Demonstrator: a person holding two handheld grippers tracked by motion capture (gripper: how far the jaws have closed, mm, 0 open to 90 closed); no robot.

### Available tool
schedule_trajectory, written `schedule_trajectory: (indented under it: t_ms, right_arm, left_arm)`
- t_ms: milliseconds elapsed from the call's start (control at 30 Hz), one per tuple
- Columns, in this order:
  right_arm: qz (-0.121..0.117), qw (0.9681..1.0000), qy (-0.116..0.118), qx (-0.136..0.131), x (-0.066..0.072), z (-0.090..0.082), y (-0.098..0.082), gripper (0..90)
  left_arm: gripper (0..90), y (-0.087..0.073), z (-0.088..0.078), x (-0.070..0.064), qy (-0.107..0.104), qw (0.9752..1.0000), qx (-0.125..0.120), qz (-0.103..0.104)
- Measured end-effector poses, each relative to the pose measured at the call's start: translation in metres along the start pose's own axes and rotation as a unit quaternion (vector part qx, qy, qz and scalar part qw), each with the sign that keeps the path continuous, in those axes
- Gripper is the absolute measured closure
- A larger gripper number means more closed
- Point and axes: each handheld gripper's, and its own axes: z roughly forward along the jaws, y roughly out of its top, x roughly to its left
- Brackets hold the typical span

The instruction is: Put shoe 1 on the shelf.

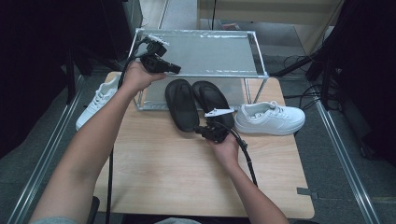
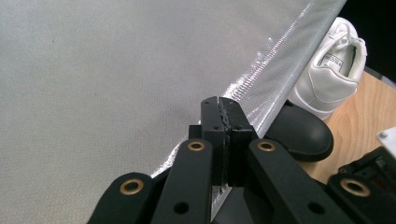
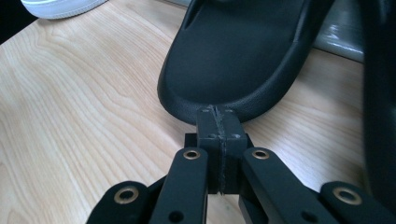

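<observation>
Right gripper [image 3: 217, 112], jaws together, points at the black slipper's [image 3: 243, 56] heel just ahead, long axis running away; left gripper [image 2: 224, 105], also closed, hovers farther off.

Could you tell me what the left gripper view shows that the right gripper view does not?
Left gripper view alone: the rack's grey mesh shelf, its shiny front edge, and the open heel of a white sneaker behind it.
Right gripper view alone: the wide bare wooden tabletop, and a black slipper's heel right at the tips of the right gripper.
Both: a black slipper, some white sneaker, wood, and their own fingers pressed shut on nothing, the left gripper over the shelf edge.
</observation>
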Motion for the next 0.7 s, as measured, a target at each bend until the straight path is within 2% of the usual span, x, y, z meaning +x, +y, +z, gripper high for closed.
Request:
schedule_trajectory:
  t_ms: [133,400,567,700]
  right_arm:
    - [-0.003,1.0000,-0.003,0.000,0.004,0.009,0.006,90.0]
    - [-0.007,0.9998,-0.020,0.001,0.008,0.028,0.022,90.0]
    - [0.006,0.9998,-0.021,-0.001,0.008,0.042,0.031,90.0]
    - [0.017,0.9996,-0.021,-0.002,0.007,0.051,0.040,90.0]
  left_arm:
    - [90.0,0.000,0.000,0.000,0.001,1.0000,0.001,0.003]
    - [90.0,0.000,0.000,0.001,-0.003,1.0000,-0.001,-0.004]
    - [90.0,0.001,0.000,-0.001,0.001,1.0000,0.003,0.001]
    - [90.0,0.000,0.000,0.000,-0.002,1.0000,0.002,-0.005]
